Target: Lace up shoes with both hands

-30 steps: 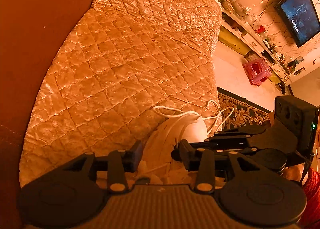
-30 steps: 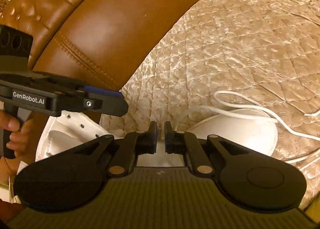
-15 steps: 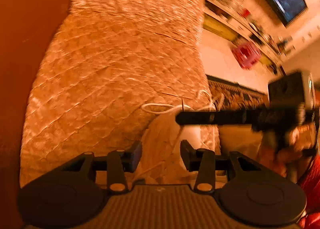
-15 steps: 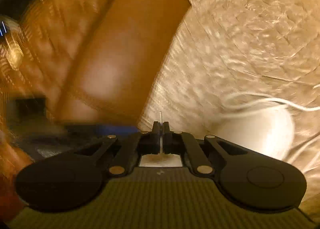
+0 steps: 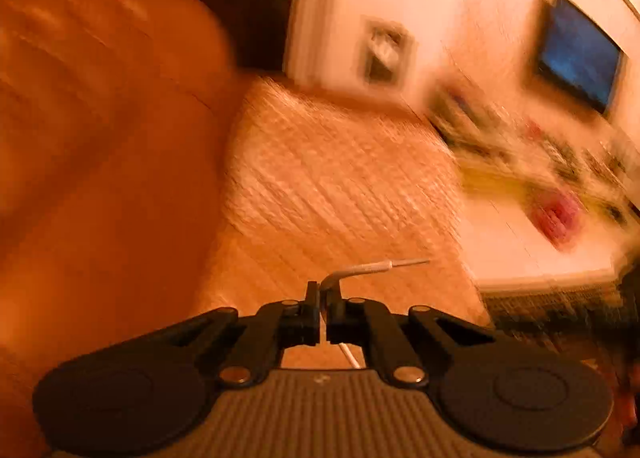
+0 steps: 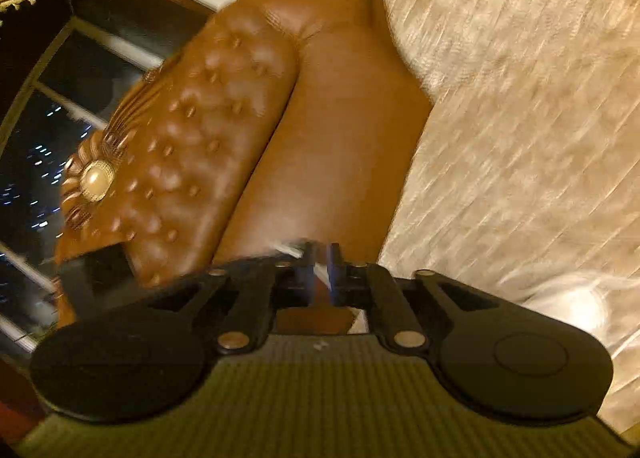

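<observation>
In the left wrist view my left gripper (image 5: 323, 298) is shut on the white shoelace (image 5: 370, 268). The lace's stiff tip sticks up past the pads and bends to the right, and a short length hangs below the jaws. The shoe does not show in this view. In the right wrist view the jaws of my right gripper (image 6: 321, 260) are opening, with a narrow gap between them. A blurred pale streak of lace (image 6: 290, 248) crosses that gap, and the pads do not press on it. The white shoe (image 6: 572, 300) lies blurred at the lower right on the quilted cover.
A brown leather sofa back (image 5: 100, 161) and a studded armrest (image 6: 192, 145) border the quilted seat cover (image 5: 332, 185). A dark blurred shape (image 6: 94, 270), probably the other gripper, is at the left. A television (image 5: 578, 53), a cluttered shelf and a pink stool (image 5: 556, 213) stand across the room.
My left gripper closed on the lace end, rose and tilted up, so the shoe dropped out of its view. My right gripper, shut on the lace before, has parted its jaws and swung left.
</observation>
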`<state>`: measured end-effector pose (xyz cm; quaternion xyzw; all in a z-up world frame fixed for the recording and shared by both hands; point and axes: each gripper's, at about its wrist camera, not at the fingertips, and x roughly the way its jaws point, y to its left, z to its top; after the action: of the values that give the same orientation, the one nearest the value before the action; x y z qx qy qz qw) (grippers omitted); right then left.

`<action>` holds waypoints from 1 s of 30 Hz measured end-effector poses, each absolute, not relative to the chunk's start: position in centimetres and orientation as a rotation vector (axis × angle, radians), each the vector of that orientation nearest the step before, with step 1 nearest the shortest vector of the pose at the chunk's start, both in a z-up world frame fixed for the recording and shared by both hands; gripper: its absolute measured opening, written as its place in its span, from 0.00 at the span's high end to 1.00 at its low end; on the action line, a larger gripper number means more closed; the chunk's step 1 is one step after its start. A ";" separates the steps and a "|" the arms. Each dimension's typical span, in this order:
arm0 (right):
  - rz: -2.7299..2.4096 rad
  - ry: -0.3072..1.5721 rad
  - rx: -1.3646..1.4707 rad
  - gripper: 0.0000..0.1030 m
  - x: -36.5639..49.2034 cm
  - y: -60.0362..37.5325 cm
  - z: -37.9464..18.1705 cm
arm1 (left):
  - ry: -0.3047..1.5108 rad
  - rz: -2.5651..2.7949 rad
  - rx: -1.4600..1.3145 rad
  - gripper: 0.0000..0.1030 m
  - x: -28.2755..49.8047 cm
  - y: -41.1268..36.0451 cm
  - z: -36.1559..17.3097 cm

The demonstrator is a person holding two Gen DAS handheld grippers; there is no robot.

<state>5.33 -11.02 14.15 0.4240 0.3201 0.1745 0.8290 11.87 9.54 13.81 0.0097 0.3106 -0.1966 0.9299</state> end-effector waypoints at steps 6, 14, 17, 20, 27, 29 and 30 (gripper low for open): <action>0.187 0.800 0.903 0.62 2.7 -16.3 10.5 | 0.398 -0.073 0.052 0.99 13.6 19.4 22.7; 0.464 0.938 0.652 0.62 5.9 -9.9 10.1 | 0.238 0.088 0.009 0.98 11.0 24.6 29.3; 0.569 1.018 0.502 0.62 8.6 -5.0 9.6 | 0.238 0.085 0.001 0.98 10.3 24.4 29.5; 0.540 1.065 0.373 0.63 10.1 -2.3 8.7 | 0.246 0.079 -0.016 0.98 9.5 24.8 29.3; 0.489 1.028 0.505 0.96 10.8 -3.9 9.3 | 0.378 -0.034 -0.053 0.98 11.1 24.9 25.3; 0.540 0.871 0.778 0.96 10.6 -6.5 11.0 | 0.482 -0.136 -0.055 0.98 11.9 23.1 22.2; 0.556 0.811 0.862 0.96 10.6 -7.3 11.9 | 0.532 -0.188 -0.057 0.98 12.3 22.3 20.7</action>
<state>10.61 -7.30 11.91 0.4010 0.3773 0.2586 0.7937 12.30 22.29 20.71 -0.0281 0.2627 -0.0928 0.9600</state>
